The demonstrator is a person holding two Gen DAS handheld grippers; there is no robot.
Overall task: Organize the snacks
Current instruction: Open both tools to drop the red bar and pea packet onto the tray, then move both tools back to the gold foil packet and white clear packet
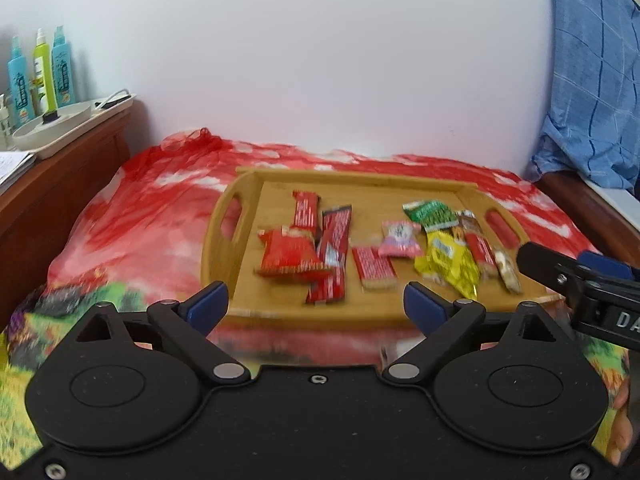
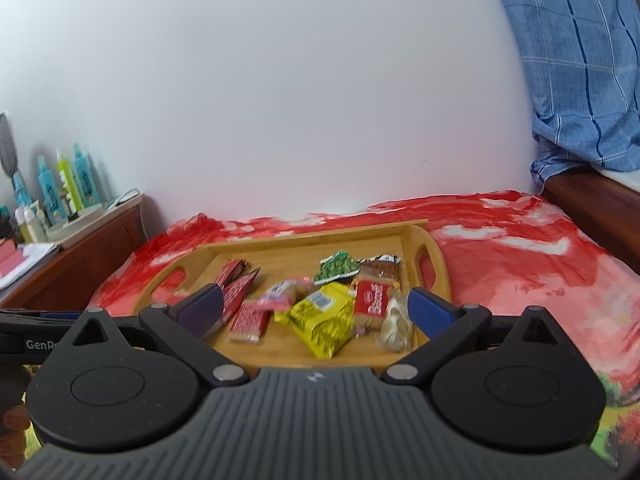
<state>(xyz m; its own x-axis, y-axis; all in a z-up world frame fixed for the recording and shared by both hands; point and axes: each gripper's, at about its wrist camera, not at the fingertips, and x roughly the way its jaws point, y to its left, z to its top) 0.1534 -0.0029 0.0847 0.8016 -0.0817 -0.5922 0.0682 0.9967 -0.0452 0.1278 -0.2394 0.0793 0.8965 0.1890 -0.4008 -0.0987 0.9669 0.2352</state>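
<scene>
Both the left gripper (image 1: 316, 300) and the right gripper (image 2: 316, 308) are held spread wide with nothing between the fingers, just short of the wooden tray (image 1: 248, 196); the snacks (image 1: 444, 256) are scattered inside the tray, which is set on a red blanket (image 1: 132, 224)

A red and white patterned bedspread (image 1: 132, 216) covers the bed against a plain white wall (image 1: 320, 60). At left, a wooden cabinet (image 1: 60, 176) bears spray bottles (image 1: 40, 72) and a white tray (image 1: 60, 120). Blue checked fabric (image 2: 580, 60) hangs at right.
</scene>
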